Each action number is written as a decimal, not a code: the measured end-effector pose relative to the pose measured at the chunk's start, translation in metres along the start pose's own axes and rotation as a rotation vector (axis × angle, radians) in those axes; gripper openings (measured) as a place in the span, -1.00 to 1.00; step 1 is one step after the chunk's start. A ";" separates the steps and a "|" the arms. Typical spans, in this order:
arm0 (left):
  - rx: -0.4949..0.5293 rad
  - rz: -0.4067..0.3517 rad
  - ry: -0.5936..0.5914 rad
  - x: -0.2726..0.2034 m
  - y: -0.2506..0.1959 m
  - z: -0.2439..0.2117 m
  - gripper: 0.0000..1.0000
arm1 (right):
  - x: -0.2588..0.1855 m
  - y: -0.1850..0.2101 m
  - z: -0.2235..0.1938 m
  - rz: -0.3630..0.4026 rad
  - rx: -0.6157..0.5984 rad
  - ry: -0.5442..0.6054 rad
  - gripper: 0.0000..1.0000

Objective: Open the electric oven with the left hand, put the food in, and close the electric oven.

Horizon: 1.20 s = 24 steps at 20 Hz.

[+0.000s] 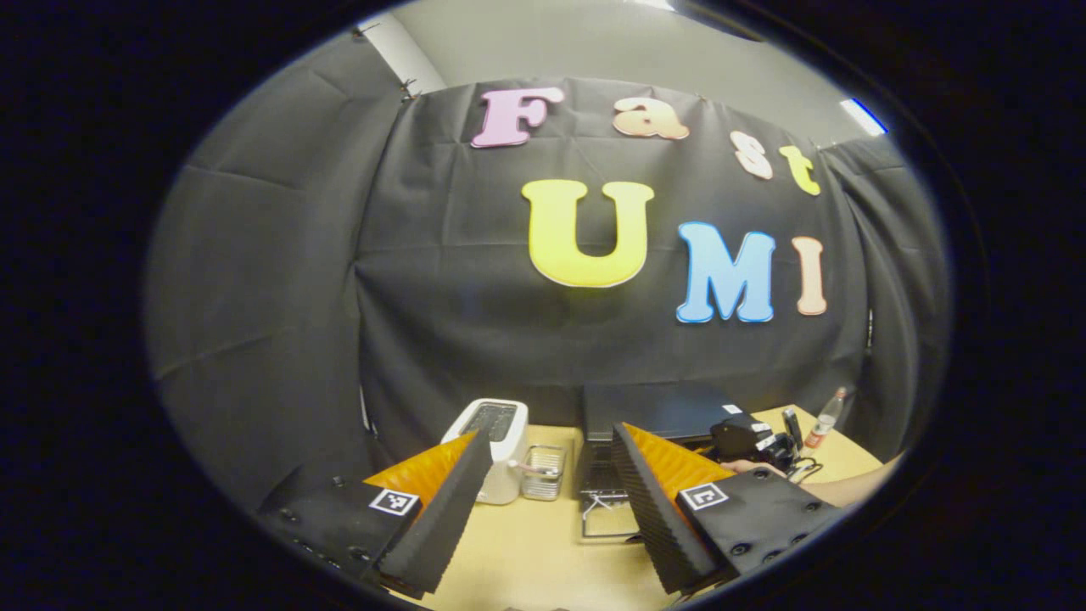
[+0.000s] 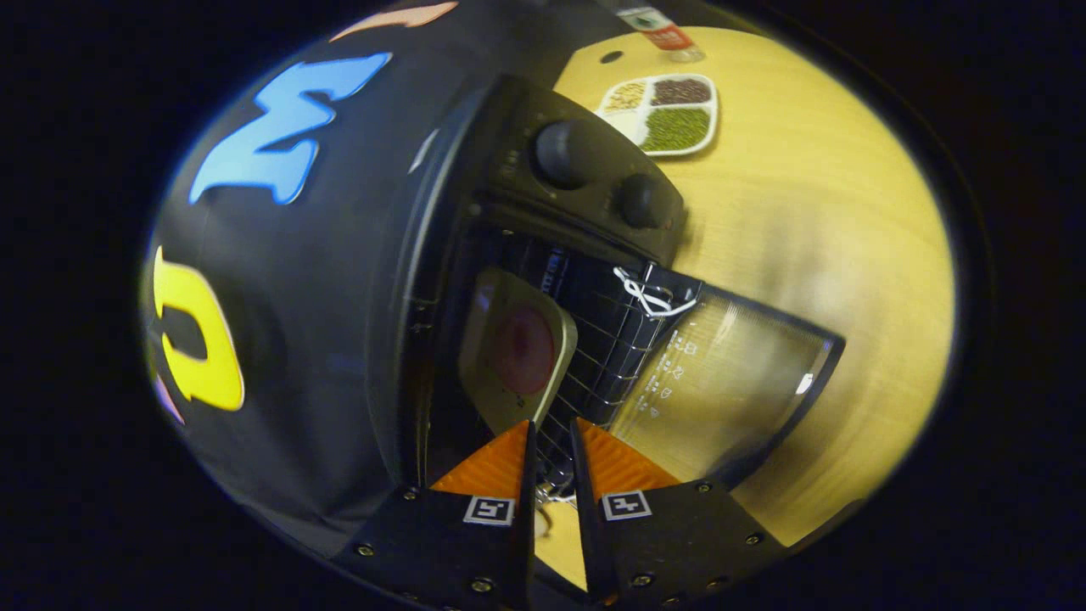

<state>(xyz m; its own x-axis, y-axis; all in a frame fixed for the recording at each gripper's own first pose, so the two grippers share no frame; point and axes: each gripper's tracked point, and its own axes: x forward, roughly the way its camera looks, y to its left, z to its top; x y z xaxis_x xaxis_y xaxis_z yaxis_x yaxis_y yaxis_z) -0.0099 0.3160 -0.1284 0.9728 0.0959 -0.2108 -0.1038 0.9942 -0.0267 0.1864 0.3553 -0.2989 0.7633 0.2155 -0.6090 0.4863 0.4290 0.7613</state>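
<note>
Left gripper view: left gripper [image 1: 551, 501] hangs back above the table [image 1: 543, 543], fingers wide apart, empty; oven [image 1: 653, 412] beyond, door down. Right gripper view: right gripper [image 2: 551, 454] fingers nearly together at the food tray [image 2: 516, 352] edge, whether clamped is unclear; tray sits on the oven rack [image 2: 611, 339], probably being pushed in.

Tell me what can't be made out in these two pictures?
- Left gripper view: the oven front sits behind the left gripper's finger.
- Right gripper view: the plate inside is blurred, so its reddish food can't be named.
- Right gripper view: whether the right gripper pinches the plate's edge.
</note>
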 end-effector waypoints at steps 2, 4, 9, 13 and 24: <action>0.000 -0.038 -0.002 0.006 -0.021 0.002 1.00 | -0.028 -0.002 0.010 0.024 -0.145 0.010 -0.53; 0.000 -0.076 -0.005 0.011 -0.044 0.004 0.92 | -0.059 -0.002 0.029 0.046 -0.278 -0.017 -0.53; 0.012 -0.159 -0.023 0.021 -0.100 0.014 1.00 | -0.134 0.009 0.092 0.102 -0.640 -0.201 -0.53; 0.019 -0.202 -0.051 0.022 -0.139 0.027 1.00 | -0.207 0.030 0.144 0.168 -0.861 -0.413 -0.53; 0.074 -0.229 0.087 0.038 -0.201 -0.013 1.00 | -0.324 0.040 0.206 0.256 -1.022 -0.684 0.84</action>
<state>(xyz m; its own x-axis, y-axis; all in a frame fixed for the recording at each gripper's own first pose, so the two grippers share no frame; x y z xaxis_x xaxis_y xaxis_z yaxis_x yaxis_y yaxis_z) 0.0450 0.1195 -0.1441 0.9474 -0.1331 -0.2910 0.1353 0.9907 -0.0126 0.0462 0.1216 -0.0254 0.9997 0.0258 0.0028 -0.0259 0.9907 0.1334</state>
